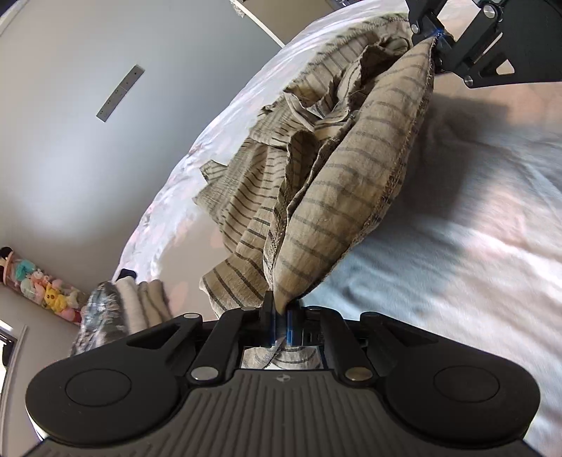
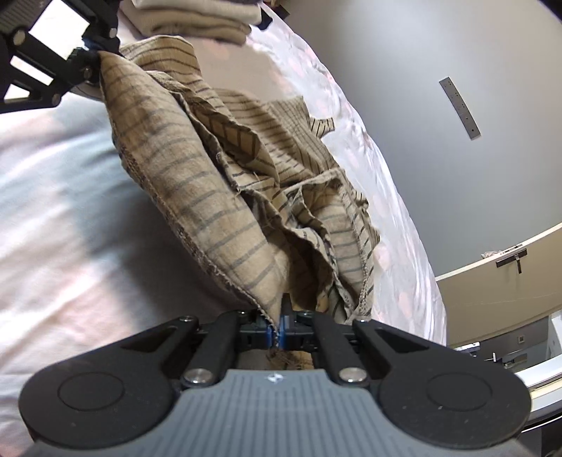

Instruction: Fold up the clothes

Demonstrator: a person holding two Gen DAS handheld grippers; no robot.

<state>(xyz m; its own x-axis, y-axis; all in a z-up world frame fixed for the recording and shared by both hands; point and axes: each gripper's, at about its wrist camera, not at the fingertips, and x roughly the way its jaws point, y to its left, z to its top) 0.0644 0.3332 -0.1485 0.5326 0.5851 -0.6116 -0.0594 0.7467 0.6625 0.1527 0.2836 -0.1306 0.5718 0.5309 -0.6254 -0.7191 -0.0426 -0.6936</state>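
Observation:
A tan garment with thin dark stripes hangs bunched between my two grippers above the bed. My left gripper is shut on one corner of its hemmed edge. My right gripper shows at the top right of the left wrist view, shut on the other corner. In the right wrist view the striped garment runs from my right gripper up to my left gripper. The hemmed edge sags between them. The rest of the cloth trails in loose folds onto the bed.
The white bed cover with faint pink print lies under the garment. A stack of folded clothes lies on the bed, also in the left wrist view. Plush toys line a wall shelf. A beige cabinet stands beside the bed.

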